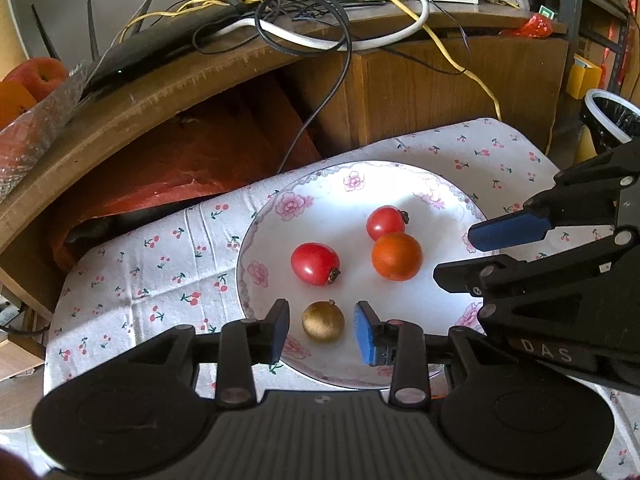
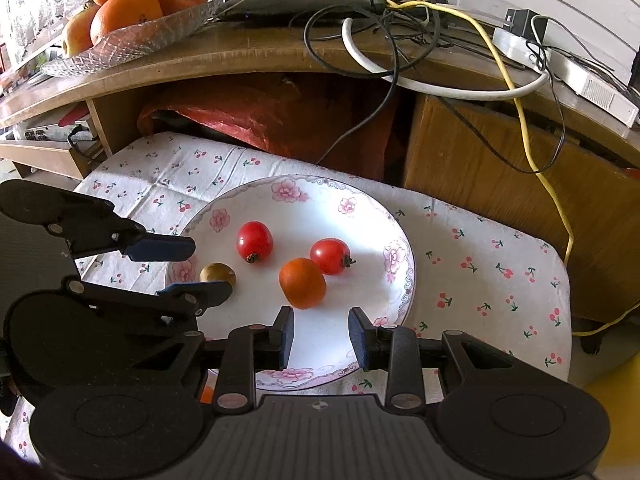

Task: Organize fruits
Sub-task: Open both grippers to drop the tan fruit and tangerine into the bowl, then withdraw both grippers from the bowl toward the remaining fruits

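Observation:
A white flowered plate (image 1: 436, 184) (image 2: 372, 216) lies on a cherry-print cloth (image 1: 140, 272). It holds two red tomatoes (image 1: 315, 263) (image 1: 385, 222), an orange fruit (image 1: 397, 256) (image 2: 302, 283) and a small golden-brown fruit (image 1: 323, 324) (image 2: 216, 271). My left gripper (image 1: 322, 312) (image 2: 210, 270) is open, and the golden-brown fruit sits between its blue pads with gaps on both sides. My right gripper (image 2: 322, 336) (image 1: 472, 258) hovers open over the plate's near part. The orange fruit lies just ahead of it, and nothing is between its fingers.
A wooden desk (image 2: 256, 56) overhangs the cloth at the back, carrying a glass dish of oranges and apples (image 2: 120, 4), a router and tangled cables (image 2: 400, 20). A red plastic bag (image 2: 260, 120) fills the space under it. A lined bin (image 1: 612, 116) stands right.

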`<state>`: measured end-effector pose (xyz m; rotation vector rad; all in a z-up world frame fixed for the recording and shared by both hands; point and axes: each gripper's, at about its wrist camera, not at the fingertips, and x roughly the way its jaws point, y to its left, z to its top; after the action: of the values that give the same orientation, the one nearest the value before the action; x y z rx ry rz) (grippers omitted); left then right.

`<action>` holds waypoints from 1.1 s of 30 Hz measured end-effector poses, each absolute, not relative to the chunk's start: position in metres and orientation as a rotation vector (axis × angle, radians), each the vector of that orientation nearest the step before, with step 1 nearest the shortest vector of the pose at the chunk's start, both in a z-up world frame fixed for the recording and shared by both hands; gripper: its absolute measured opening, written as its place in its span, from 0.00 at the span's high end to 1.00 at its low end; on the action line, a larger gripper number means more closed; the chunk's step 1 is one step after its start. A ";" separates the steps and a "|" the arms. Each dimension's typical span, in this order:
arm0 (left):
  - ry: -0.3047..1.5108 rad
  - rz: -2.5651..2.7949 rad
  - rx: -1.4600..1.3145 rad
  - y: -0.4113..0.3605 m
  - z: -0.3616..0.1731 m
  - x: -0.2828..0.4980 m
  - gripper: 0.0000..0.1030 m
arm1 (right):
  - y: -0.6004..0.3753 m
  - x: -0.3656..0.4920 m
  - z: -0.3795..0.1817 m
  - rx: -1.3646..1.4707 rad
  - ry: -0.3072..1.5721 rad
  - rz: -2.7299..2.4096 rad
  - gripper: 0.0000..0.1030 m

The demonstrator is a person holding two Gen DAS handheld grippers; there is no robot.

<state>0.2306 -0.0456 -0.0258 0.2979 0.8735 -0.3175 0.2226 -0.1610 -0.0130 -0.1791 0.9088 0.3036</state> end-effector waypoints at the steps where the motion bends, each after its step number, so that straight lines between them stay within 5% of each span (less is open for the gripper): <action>1: 0.871 -0.318 0.295 -0.045 -0.025 0.230 0.57 | -0.161 0.222 -0.012 -0.179 0.907 0.305 0.73; 33: 0.869 -0.332 0.273 0.008 -0.006 0.162 0.51 | -0.146 0.163 -0.002 -0.181 0.939 0.394 0.73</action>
<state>0.1624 0.0080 -0.0061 0.2735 0.8693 -0.3322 0.1635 -0.1460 -0.0019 -0.1812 0.9392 0.3942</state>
